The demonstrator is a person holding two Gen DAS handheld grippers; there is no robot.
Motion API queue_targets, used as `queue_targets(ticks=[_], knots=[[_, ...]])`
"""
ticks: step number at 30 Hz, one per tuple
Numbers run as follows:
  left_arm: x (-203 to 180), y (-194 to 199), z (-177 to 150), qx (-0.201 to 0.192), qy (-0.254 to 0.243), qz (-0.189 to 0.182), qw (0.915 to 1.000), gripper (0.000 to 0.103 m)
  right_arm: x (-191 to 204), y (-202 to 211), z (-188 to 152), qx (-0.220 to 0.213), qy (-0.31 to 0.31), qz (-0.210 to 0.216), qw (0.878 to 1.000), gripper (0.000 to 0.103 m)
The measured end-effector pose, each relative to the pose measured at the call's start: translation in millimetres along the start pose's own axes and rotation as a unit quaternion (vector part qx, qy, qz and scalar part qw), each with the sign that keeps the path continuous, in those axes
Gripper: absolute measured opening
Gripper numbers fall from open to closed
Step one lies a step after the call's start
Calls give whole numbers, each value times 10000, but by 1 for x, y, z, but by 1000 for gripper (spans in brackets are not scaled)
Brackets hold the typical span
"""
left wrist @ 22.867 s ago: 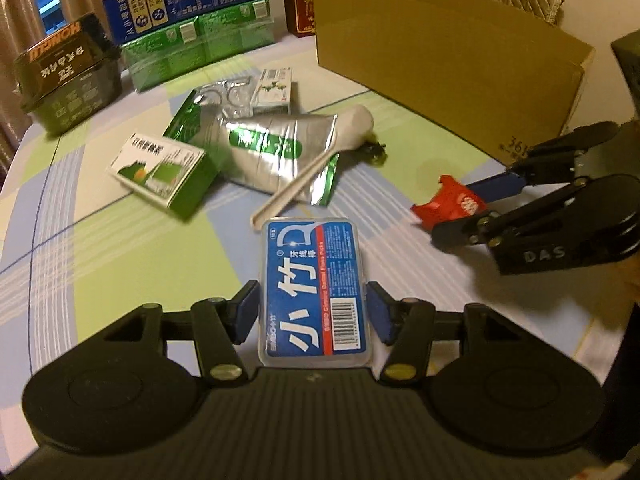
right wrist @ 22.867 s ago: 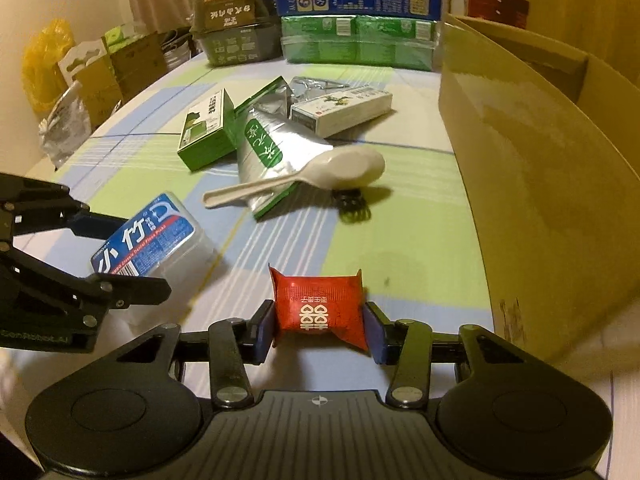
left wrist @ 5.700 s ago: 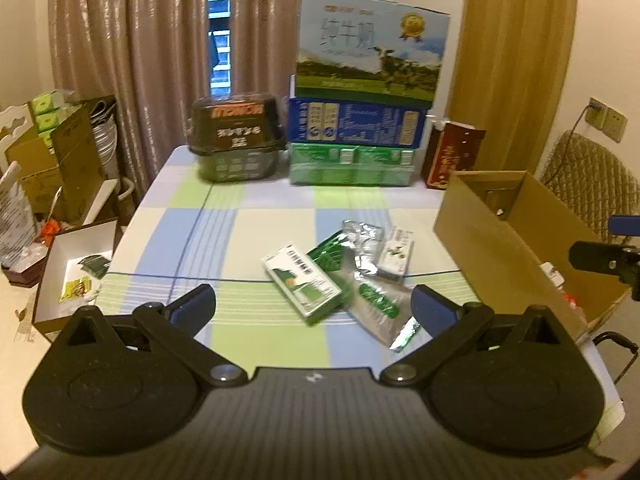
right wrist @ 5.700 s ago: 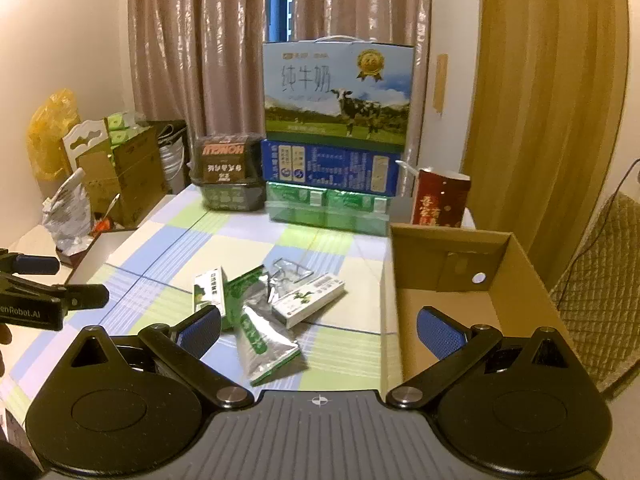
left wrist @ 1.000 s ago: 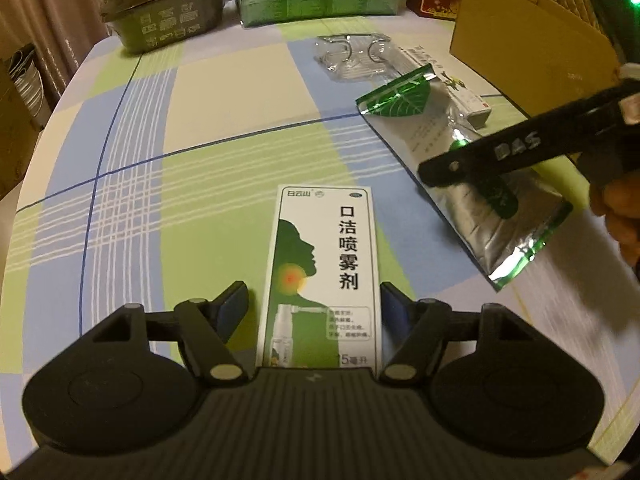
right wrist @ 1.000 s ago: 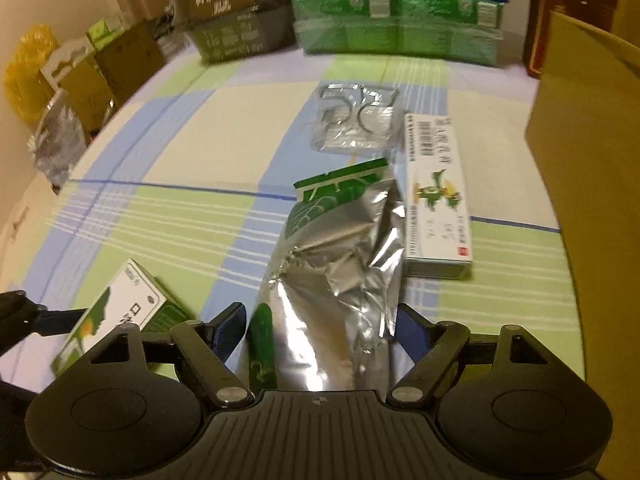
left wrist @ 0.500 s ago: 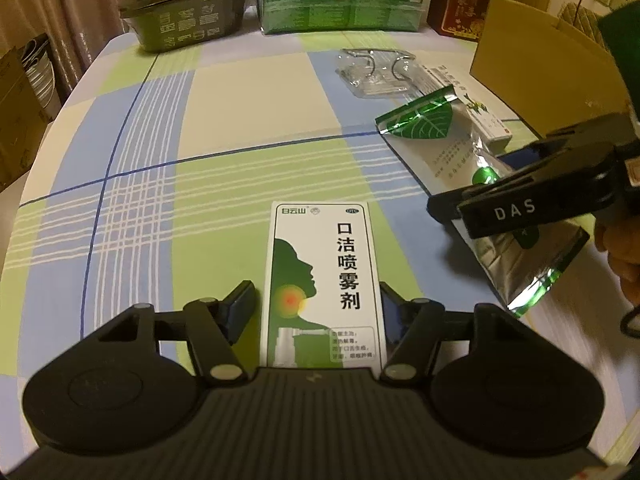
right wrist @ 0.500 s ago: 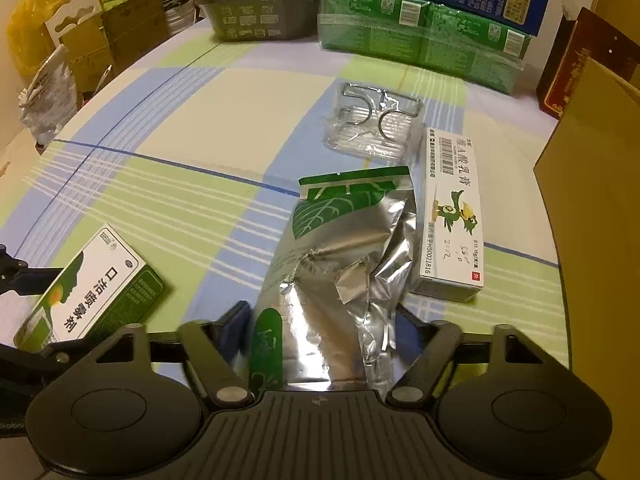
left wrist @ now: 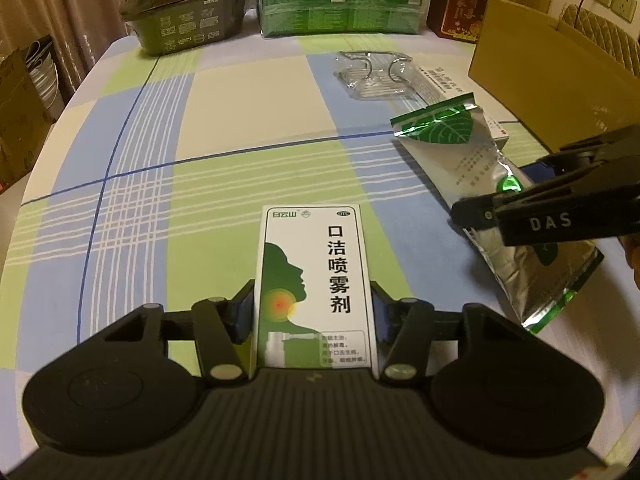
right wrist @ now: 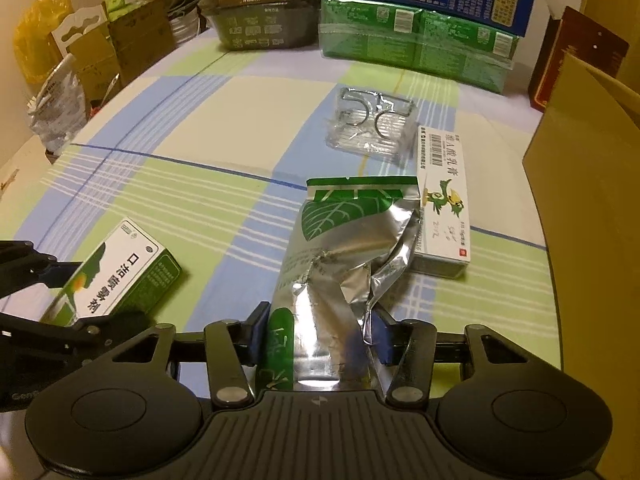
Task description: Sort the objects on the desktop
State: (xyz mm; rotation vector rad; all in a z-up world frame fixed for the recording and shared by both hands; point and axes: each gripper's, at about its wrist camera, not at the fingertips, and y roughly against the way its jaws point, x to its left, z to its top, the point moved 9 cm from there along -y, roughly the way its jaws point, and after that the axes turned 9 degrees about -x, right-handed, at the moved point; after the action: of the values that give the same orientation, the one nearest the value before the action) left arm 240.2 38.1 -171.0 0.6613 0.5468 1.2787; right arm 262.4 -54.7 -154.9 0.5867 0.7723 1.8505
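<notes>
A white and green mouth-spray box (left wrist: pixel 316 264) lies flat on the checked tablecloth, between the fingers of my left gripper (left wrist: pixel 312 316). Its jaws are closing and both blue pads touch the box's long sides. The same box (right wrist: pixel 120 272) and the left gripper (right wrist: pixel 76 300) show at the lower left of the right wrist view. A crumpled silver foil pouch (right wrist: pixel 344 248) with a green leaf print lies in my right gripper (right wrist: pixel 320 334). Those jaws are closing too, and the pads pinch its near end. In the left wrist view the right gripper (left wrist: pixel 500 192) sits over the pouch (left wrist: pixel 472 160).
A white ointment box (right wrist: pixel 442 200) touches the pouch's right side, with a clear plastic pack (right wrist: pixel 372 124) behind it. An open cardboard box (right wrist: pixel 592 200) stands at the right. Green and blue cartons (right wrist: pixel 412 44) and a dark package (right wrist: pixel 260 12) line the table's far edge.
Both pairs of jaws have narrowed: the left onto the spray box's sides, the right onto the foil pouch, which now buckles between the pads. Neither hand has shifted much.
</notes>
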Motion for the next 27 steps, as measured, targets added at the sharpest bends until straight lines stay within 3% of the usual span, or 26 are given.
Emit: queue_targets(ticks=[16, 27], knots=[[-3, 16, -1, -33, 63, 79, 9999, 51, 1, 37, -8, -160, -311, 59, 9994, 48], [0, 41, 12, -258, 260, 166, 9992, 51, -2, 64, -11, -389, -516, 21, 9979, 48]])
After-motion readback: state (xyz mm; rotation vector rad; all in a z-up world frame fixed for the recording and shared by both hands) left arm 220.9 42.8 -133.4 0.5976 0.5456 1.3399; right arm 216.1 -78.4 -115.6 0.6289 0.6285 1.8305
